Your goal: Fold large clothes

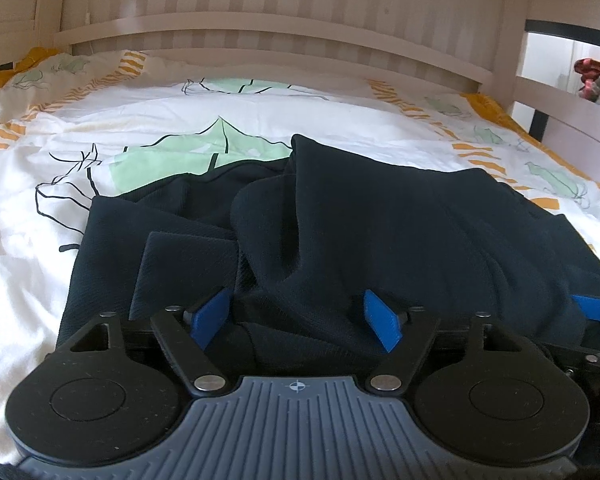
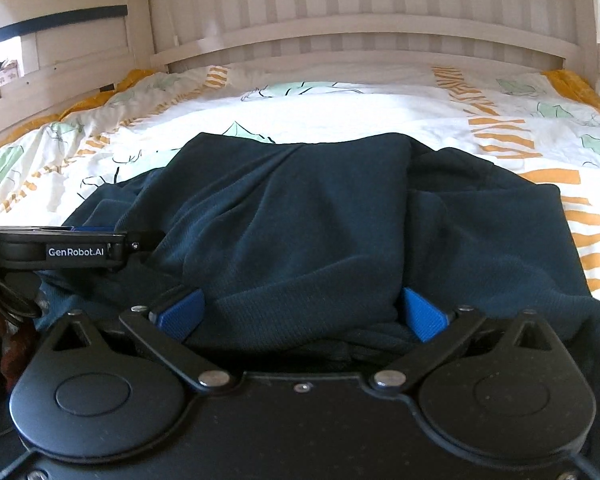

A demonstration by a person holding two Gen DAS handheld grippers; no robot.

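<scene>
A large dark navy knit garment [image 1: 380, 232] lies rumpled in thick folds on the bed, near its front edge. My left gripper [image 1: 297, 322] is open at the garment's near hem, with loose cloth bunched between its blue pads [image 1: 212, 320], which do not press on it. In the right wrist view the same garment [image 2: 300, 220] fills the middle. My right gripper [image 2: 302, 314] stands wide open, and a fold of the hem lies between its blue pads [image 2: 424, 314] unpinched. The two grippers sit side by side: the left gripper [image 2: 76, 248] shows at the right wrist view's left edge.
The garment rests on a white duvet [image 1: 160, 120] printed with green leaves and orange stripes. A pale wooden slatted headboard [image 1: 280, 28] stands at the far end. A bed rail [image 1: 560, 96] runs along the right, with colourful items [image 1: 596, 80] beyond it.
</scene>
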